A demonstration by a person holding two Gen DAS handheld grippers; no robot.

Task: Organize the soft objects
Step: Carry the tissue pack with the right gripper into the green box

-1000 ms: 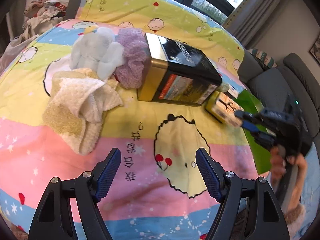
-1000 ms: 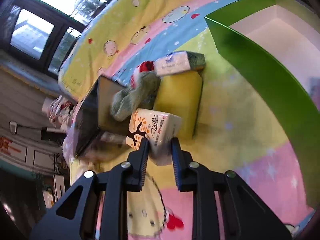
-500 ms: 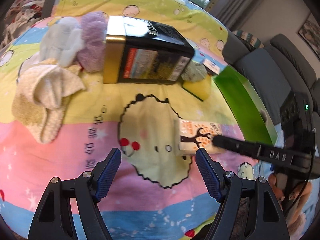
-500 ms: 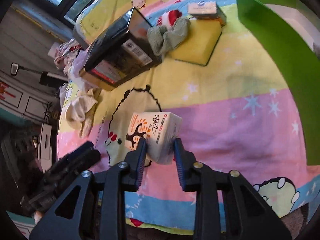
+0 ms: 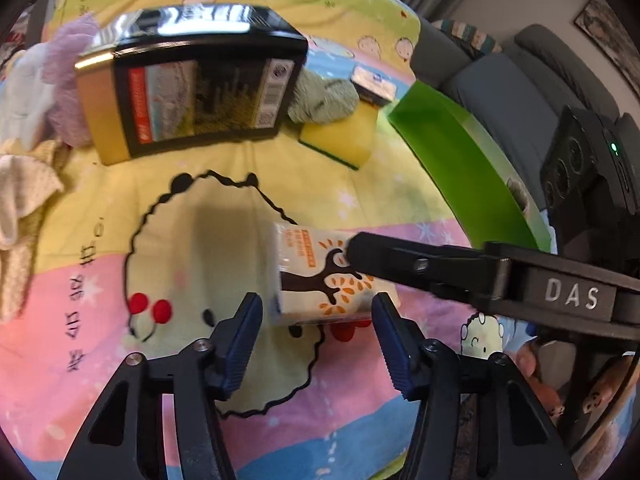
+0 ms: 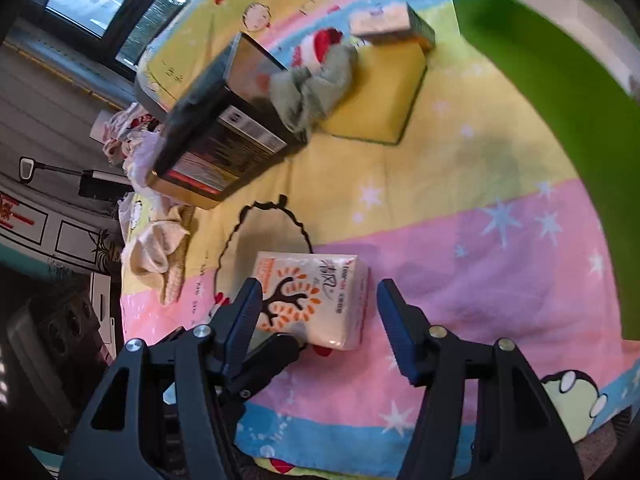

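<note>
A white tissue pack with an orange tree print (image 5: 320, 276) (image 6: 316, 300) lies on the cartoon bedsheet. My right gripper (image 6: 318, 316) is open, its jaws either side of the pack and apart from it. My left gripper (image 5: 318, 336) is open too, just in front of the pack. The right gripper's finger (image 5: 420, 264) reaches over the pack in the left wrist view. A yellow sponge (image 5: 340, 136) (image 6: 380, 100), a grey-green cloth (image 5: 324, 94) (image 6: 312, 88) and a second small tissue pack (image 5: 374, 84) (image 6: 390, 20) lie further back.
A black and gold tin box (image 5: 188, 84) (image 6: 216, 136) stands behind the pack. Cream (image 5: 20, 196) (image 6: 160, 248), white and purple cloths (image 5: 68, 80) lie at the left. A green bin (image 5: 460, 160) (image 6: 560, 80) stands at the right.
My right gripper has set the tissue pack down on the sheet and opened. My left gripper has moved up close to the pack.
</note>
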